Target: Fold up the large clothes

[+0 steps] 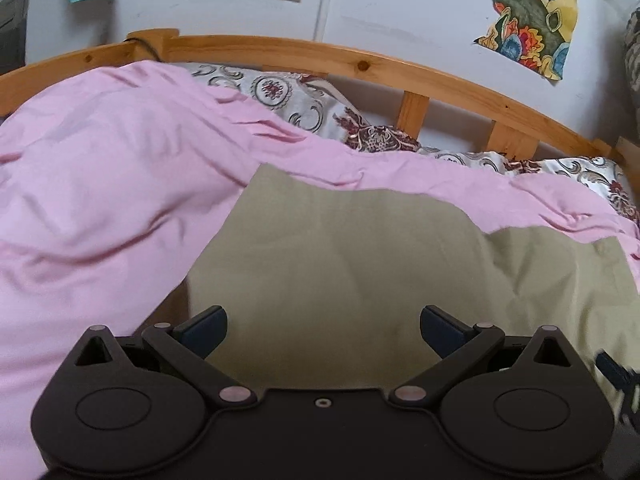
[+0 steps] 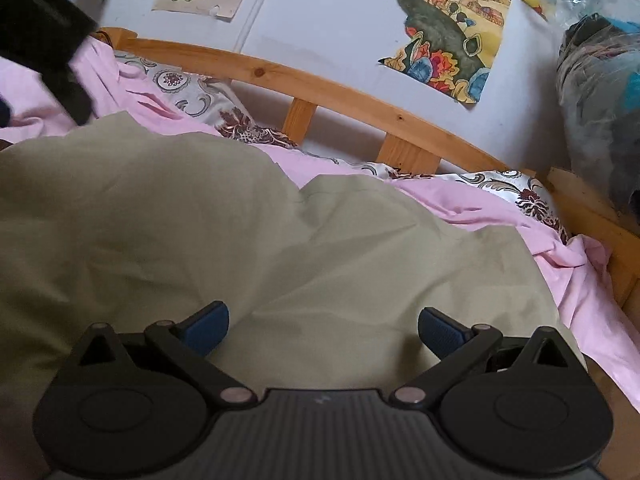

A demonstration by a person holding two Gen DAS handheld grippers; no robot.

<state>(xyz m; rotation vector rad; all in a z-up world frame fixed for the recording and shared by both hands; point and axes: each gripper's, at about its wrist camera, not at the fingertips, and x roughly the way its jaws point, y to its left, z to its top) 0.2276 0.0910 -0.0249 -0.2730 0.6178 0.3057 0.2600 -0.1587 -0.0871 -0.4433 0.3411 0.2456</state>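
A large khaki-olive garment (image 1: 360, 256) lies spread on a pink sheet (image 1: 100, 184) on a bed. In the left wrist view my left gripper (image 1: 323, 330) is open and empty, just above the garment's near left part, close to its left edge. In the right wrist view the same garment (image 2: 180, 220) fills the lower left. My right gripper (image 2: 323, 330) is open and empty above its near right part. The right gripper's edge shows at the far right of the left wrist view (image 1: 618, 376). The left gripper's dark body shows at the upper left of the right wrist view (image 2: 44, 36).
A wooden bed rail (image 1: 360, 64) runs along the far side, with patterned pillows (image 1: 304, 100) against it. The white wall behind carries colourful pictures (image 2: 448, 36). A bundle in plastic (image 2: 600, 112) sits at the right. The bed's right wooden edge (image 2: 624, 248) is near.
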